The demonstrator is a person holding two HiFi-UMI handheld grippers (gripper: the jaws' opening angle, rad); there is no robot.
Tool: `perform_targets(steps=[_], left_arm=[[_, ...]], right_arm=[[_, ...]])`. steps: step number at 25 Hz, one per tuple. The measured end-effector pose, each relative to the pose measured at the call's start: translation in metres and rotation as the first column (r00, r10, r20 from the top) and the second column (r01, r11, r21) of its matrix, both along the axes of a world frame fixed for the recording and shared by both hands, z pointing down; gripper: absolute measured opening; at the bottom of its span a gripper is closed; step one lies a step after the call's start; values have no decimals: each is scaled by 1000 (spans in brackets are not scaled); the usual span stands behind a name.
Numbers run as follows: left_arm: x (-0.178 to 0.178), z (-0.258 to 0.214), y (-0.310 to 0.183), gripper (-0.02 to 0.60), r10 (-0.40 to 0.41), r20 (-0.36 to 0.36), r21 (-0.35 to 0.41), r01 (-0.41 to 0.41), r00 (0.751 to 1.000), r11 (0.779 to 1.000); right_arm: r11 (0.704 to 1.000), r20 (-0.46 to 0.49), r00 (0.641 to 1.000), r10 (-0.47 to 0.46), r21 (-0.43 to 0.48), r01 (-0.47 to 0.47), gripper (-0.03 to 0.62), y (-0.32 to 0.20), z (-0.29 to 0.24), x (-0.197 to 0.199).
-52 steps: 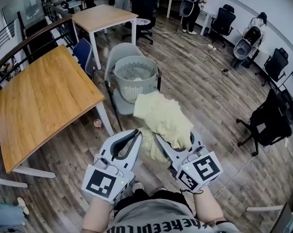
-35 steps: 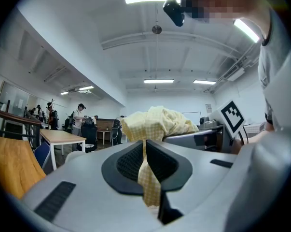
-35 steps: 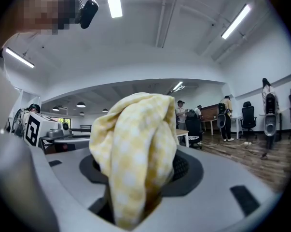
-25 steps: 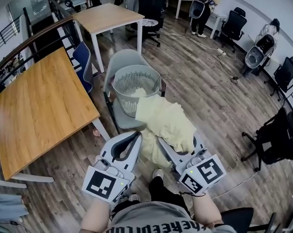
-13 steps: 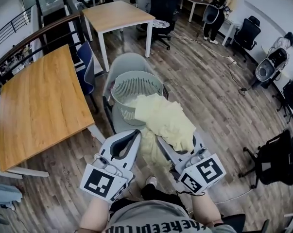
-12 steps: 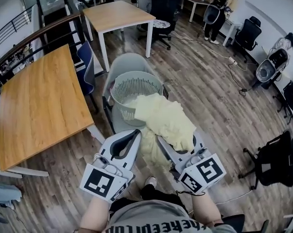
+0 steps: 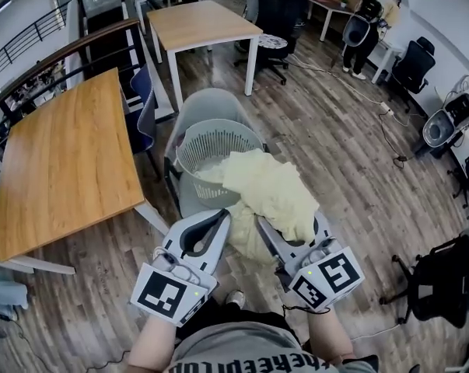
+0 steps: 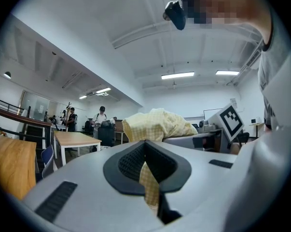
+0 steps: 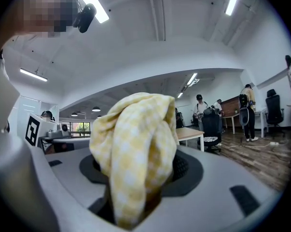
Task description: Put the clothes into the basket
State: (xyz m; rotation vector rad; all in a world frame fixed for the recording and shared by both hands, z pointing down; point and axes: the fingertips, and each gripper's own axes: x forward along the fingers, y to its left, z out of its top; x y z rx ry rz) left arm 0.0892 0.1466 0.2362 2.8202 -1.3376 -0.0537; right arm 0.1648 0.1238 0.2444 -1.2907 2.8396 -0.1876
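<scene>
L gripper (image 7: 217,222), lower centre of head view: jaws pinch a thin fold of the yellow checked garment (image 7: 269,193). R gripper (image 7: 262,228): clamped on a thick bunch of same. Garment is mid-frame, far edge over the rim of the basket (image 7: 189,140), which sits on a grey chair (image 7: 211,101). Step: carry to basket. Next, likely: centre garment over opening, then spread both jaws.
</scene>
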Motion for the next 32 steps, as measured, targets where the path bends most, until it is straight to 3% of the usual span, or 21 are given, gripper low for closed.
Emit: perform_targets(steps=[11, 32], left_arm=[[-15, 3, -35, 14, -23, 7, -1, 23, 1000, 1000], [-82, 2, -119, 14, 162, 24, -8, -162, 986, 987]], right_arm=[[1000, 7, 1000, -10, -26, 11, 256, -32, 8, -12], [983, 13, 983, 182, -30, -181, 255, -102, 5, -73]])
